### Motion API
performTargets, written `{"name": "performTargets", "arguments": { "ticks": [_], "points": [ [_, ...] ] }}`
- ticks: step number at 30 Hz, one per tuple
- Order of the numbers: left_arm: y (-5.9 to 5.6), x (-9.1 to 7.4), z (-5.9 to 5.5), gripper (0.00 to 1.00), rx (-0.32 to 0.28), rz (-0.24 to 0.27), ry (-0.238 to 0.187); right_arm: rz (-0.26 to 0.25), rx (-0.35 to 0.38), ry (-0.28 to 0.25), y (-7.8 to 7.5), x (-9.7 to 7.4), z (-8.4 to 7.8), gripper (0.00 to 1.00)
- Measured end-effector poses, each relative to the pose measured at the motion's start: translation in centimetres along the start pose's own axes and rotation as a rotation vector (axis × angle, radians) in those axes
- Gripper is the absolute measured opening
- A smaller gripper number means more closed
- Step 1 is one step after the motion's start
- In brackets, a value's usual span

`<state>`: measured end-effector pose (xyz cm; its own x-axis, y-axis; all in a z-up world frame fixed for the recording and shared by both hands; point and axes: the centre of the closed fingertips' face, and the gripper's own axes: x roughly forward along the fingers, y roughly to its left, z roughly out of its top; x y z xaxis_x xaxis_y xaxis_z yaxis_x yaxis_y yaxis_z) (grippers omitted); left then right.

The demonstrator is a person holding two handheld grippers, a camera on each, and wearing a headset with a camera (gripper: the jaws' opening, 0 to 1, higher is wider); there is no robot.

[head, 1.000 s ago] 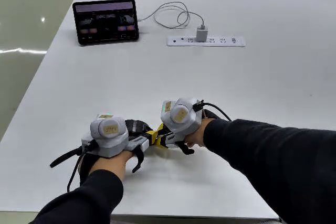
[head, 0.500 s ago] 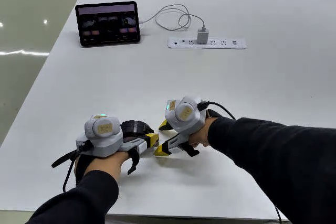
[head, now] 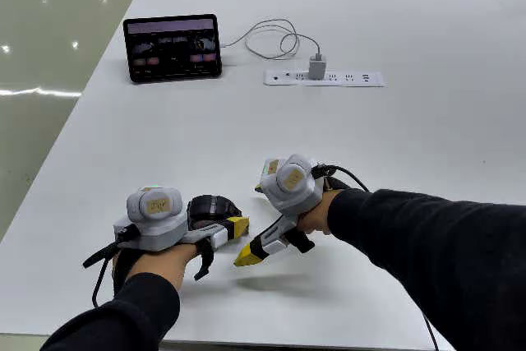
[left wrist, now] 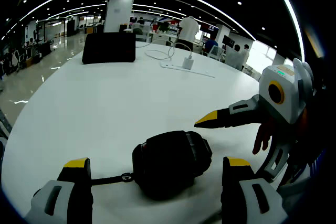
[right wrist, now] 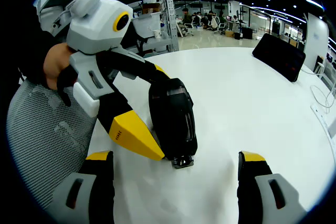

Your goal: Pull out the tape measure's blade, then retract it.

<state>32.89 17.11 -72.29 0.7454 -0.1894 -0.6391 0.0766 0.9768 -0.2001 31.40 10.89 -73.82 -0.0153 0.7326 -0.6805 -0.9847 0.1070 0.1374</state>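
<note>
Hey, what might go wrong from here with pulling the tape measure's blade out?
1. The left gripper's jaws straddle the black tape measure with a gap on each side. Unless they close first, the case would likely slide when the blade is pulled.
2. The blade's end hook is small and sits low against the table. The right gripper's jaws stand wide open short of it, so they may miss it or slip off.

Black tape measure, blade retracted, on table.

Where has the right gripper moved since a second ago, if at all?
Yes: the right gripper has drawn back from the tape measure, toward the person.
</note>
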Motion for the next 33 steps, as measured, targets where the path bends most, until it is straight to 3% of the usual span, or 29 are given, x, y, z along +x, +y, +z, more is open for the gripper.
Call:
{"name": "performTargets", "arguments": {
  "ticks": [3,7,15,19,24,29,31,33],
  "points": [
    [0.2,-0.2,-0.2,1.00,0.002,0.004,0.001,0.041,0.050,0.015,1.1,-0.1,-0.2,1.00],
    [0.0,-0.3,-0.4,1.00,0.000,-0.009,0.008,0.045,0.032,0.023,1.8,-0.1,-0.5,1.00],
    [-1.0,-0.7,0.1,1.00,0.049,-0.066,-0.008,0.006,0.042,0.018,2.2,-0.6,-0.8,1.00],
    [-0.8,-0.9,0.8,1.00,0.071,-0.075,-0.030,-0.007,0.047,0.001,2.2,-1.2,-0.8,1.00],
    [-0.2,-1.3,0.8,1.00,0.055,-0.080,-0.007,-0.053,0.061,-0.032,1.6,-2.2,-0.5,1.00],
    [-0.4,-1.8,1.0,1.00,0.083,-0.133,-0.014,-0.094,0.091,-0.064,0.9,-3.5,-0.5,1.00],
    [-0.5,-2.3,1.0,1.00,0.113,-0.144,-0.011,-0.108,0.097,-0.073,0.7,-4.1,-0.6,1.00],
    [-0.6,-2.7,0.5,1.00,0.190,-0.155,0.025,-0.126,0.108,-0.076,0.4,-4.5,-1.0,1.00]
  ]
}}
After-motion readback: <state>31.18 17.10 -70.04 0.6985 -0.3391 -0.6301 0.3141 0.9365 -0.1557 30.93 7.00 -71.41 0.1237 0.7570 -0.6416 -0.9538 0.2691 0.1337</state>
